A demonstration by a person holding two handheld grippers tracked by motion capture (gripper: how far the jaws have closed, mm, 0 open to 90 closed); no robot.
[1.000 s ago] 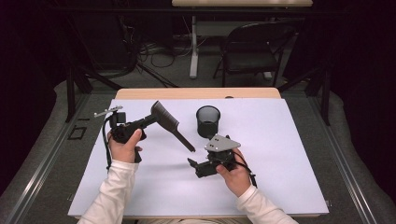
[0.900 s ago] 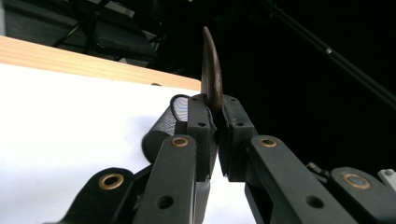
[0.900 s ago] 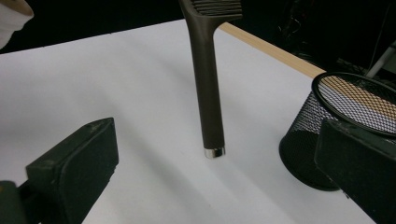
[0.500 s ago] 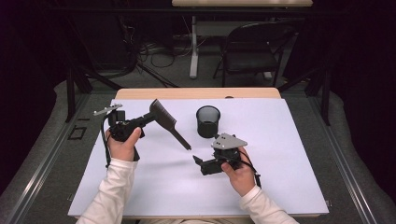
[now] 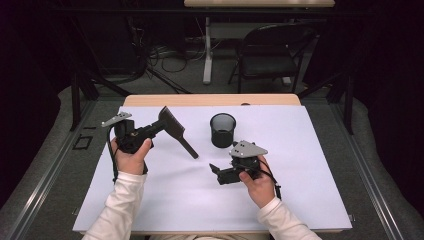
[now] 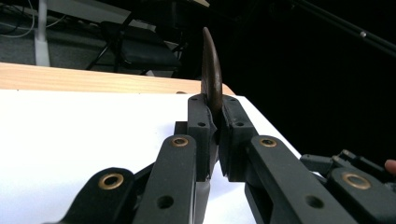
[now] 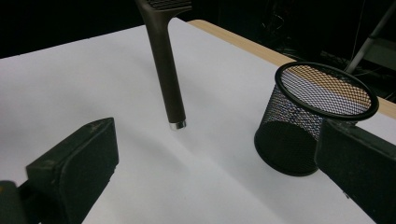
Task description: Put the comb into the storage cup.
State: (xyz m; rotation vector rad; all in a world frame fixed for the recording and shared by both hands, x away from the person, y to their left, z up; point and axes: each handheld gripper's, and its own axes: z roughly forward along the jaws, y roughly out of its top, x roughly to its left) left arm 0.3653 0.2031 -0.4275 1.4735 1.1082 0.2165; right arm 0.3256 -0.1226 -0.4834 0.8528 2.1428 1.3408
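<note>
A dark brown comb (image 5: 176,134) hangs above the white table, and my left gripper (image 5: 158,126) is shut on its toothed head. Its handle slants down to the right, with the tip just over the sheet. In the left gripper view the comb (image 6: 212,70) stands edge-on, pinched between the jaws of the left gripper (image 6: 216,109). My right gripper (image 5: 216,174) is held low over the table, open and holding nothing, with its jaws pointing left. In the right gripper view the right gripper (image 7: 224,154) looks toward the comb's handle (image 7: 164,70) and a black mesh cup (image 7: 317,116).
The mesh cup (image 5: 222,130) stands upright on the white sheet (image 5: 300,150), just behind the right gripper. A strip of wooden table edge (image 5: 210,100) runs along the back. Beyond it are a black chair (image 5: 270,55) and cables on the floor.
The right gripper has shifted a little to the right. The comb's handle tip has swung slightly left, while the left hand has stayed where it was.
</note>
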